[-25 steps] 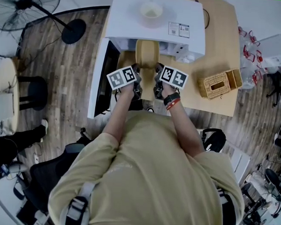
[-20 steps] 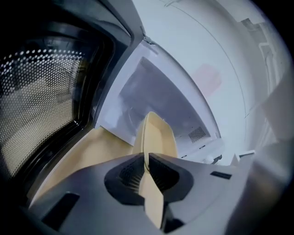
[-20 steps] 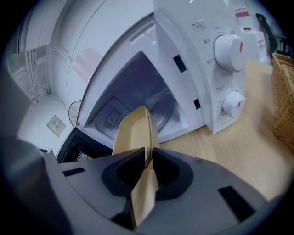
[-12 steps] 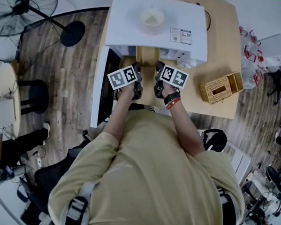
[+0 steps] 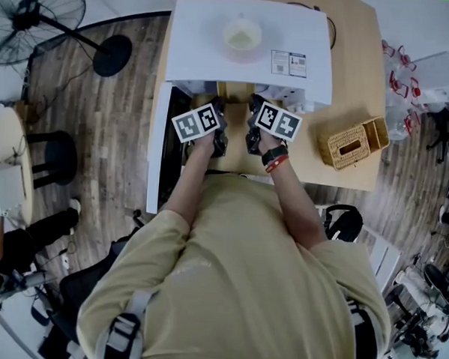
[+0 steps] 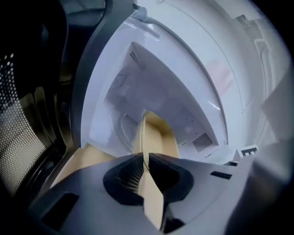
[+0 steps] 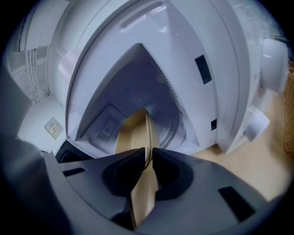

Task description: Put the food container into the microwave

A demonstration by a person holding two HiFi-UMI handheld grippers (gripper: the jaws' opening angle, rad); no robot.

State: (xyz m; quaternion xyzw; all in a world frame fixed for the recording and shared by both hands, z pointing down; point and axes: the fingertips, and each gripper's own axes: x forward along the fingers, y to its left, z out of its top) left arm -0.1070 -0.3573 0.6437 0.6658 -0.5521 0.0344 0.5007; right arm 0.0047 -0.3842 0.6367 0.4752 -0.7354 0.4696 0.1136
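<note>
Nearest you, your left gripper (image 6: 147,161) and right gripper (image 7: 148,158) are each clamped on the thin rim of the container (image 6: 158,137), one on either side, with the jaws nearly together and only the rim between them. The container is tan, shallow and smooth. It looks light and fairly stiff, but a rim that thin is probably slick and may flex, so keep both sides level and seat the rim deep in the pads, not at the tips. Its far end is already inside the microwave (image 5: 201,46), over the turntable (image 6: 120,131), while its near end hangs at the opening between your grippers. The door (image 5: 160,149) stands open on your left. Compared with a second ago, you have pushed forward. In the head view most of the container then showed in front of the opening. Now the microwave's top hides nearly all of it, and your grippers sit right at the opening.
</note>
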